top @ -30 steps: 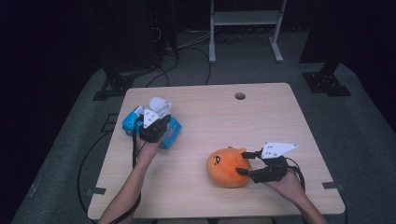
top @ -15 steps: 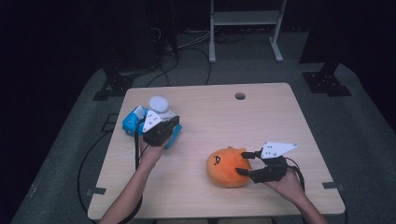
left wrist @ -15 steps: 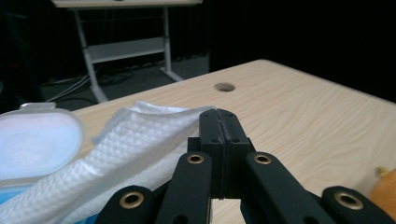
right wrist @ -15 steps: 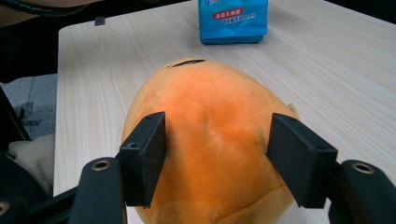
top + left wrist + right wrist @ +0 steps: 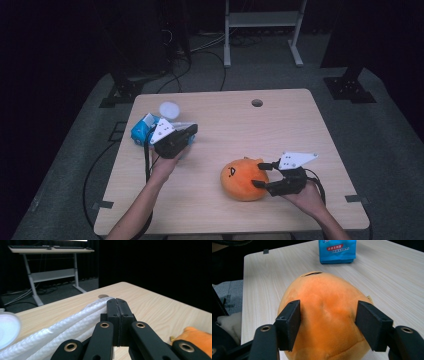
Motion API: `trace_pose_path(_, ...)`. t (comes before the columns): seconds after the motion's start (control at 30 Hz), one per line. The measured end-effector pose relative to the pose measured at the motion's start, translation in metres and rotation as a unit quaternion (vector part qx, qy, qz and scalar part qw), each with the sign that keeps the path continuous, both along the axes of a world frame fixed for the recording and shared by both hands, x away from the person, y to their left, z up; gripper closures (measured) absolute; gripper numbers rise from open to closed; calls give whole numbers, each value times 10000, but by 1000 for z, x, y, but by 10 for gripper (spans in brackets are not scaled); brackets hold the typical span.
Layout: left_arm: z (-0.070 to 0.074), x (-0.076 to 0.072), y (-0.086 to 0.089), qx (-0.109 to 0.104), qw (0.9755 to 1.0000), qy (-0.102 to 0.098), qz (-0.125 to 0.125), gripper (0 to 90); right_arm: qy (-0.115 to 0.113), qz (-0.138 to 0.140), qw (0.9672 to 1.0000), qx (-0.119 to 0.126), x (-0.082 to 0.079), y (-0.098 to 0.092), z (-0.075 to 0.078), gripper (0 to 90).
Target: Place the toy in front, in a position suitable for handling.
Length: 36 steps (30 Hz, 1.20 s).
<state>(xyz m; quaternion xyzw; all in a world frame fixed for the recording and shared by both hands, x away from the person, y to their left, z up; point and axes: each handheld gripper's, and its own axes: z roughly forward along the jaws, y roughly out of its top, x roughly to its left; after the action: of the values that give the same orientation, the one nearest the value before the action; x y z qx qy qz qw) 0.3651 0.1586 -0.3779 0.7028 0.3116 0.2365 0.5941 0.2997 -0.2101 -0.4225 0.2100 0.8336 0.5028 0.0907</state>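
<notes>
While the right gripper (image 5: pixel 325 326) sits wide open around the orange plush toy (image 5: pixel 246 178) near the desk's (image 5: pixel 280 120) front edge, the left gripper (image 5: pixel 117 311) is squeezed tight on a white rope (image 5: pixel 60 331) by the left edge, beside a blue packet (image 5: pixel 141 131). I think the soft toy could squish and pop out if pinched too near its top.
</notes>
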Motion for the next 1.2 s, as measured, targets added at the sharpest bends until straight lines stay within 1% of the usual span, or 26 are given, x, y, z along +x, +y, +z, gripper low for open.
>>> trace_pose_path(0.07,1,-1,-1,-28,10000,9,-35,900,-2,0,10000,1,0,0,0,358)
trace_pose_path(0.1,4,-3,-3,-55,9999,-33,-132,900,10,-6,10000,13,0,0,0,357)
trace_pose_path(0.17,6,-4,-4,-86,9998,-53,-179,900,9,-3,10000,13,0,-1,-1,357)
trace_pose_path(0.2,11,-7,-10,-149,9994,-107,-302,900,12,0,10000,10,0,-1,-1,357)
trace_pose_path(0.23,14,-8,-13,-171,9991,-139,-361,900,10,-1,10000,10,0,-1,-1,357)
trace_pose_path(0.3,21,-10,-19,-179,9985,-184,-474,900,3,-6,10000,7,0,-1,0,354)
trace_pose_path(0.33,21,-10,-19,-179,9985,-184,-474,900,3,-6,10000,7,0,-1,0,354)
trace_pose_path(0.37,27,-12,-25,-194,9978,-229,-596,900,-16,-19,10000,-5,-1,-1,0,350)
trace_pose_path(0.4,27,-12,-25,-194,9978,-229,-596,900,-23,-16,10000,-8,-1,-1,0,349)
trace_pose_path(0.5,34,-19,-33,-190,9963,-269,-788,900,-8,-36,10000,6,-1,-1,1,345)
trace_pose_path(0.53,38,-24,-38,-203,9949,-310,-936,900,-79,-54,10000,13,-1,-1,3,341)
trace_pose_path(0.57,38,-24,-38,-203,9949,-310,-936,900,-79,-54,10000,13,-1,-1,3,341)
trace_pose_path(0.6,40,-27,-42,-181,9941,-308,-1028,900,-88,-68,9999,27,-1,0,5,340)
trace_pose_path(0.63,41,-29,-46,-168,9932,-320,-1103,900,-207,-114,9997,51,-1,2,9,327)
trace_pose_path(0.67,43,-33,-52,-140,9916,-324,-1247,900,-286,-135,9995,70,-1,3,12,317)
trace_pose_path(0.73,45,-39,-61,-115,9894,-350,-1403,900,-410,-152,9989,152,0,6,19,305)
trace_pose_path(0.77,45,-39,-61,-115,9894,-350,-1403,900,-480,-147,9985,211,0,8,22,298)
trace_pose_path(0.8,46,-45,-69,-109,9871,-359,-1556,900,-536,-121,9982,257,1,10,26,291)
trace_pose_path(0.87,47,-50,-77,-86,9845,-353,-1714,900,-609,-46,9976,321,3,17,31,283)
trace_pose_path(1.0,46,-60,-91,-46,9795,-314,-1988,900,-788,39,9965,276,7,33,34,277)
trace_pose_path(1.03,46,-60,-91,-46,9795,-314,-1988,900,-806,46,9963,294,8,35,34,291)
trace_pose_path(1.07,45,-62,-95,-1,9780,-322,-2060,900,-806,46,9963,294,8,35,34,291)
trace_pose_path(1.1,45,-63,-97,15,9774,-316,-2091,900,-821,38,9960,336,9,36,34,328)
trace_pose_path(1.13,45,-64,-99,41,9766,-320,-2126,900,-845,68,9957,379,10,37,34,393)
trace_pose_path(1.17,44,-64,-100,39,9757,-281,-2171,900,-887,158,9950,441,10,36,33,594)
trace_pose_path(1.2,44,-64,-100,39,9757,-281,-2171,900,-887,158,9950,441,10,36,33,594)
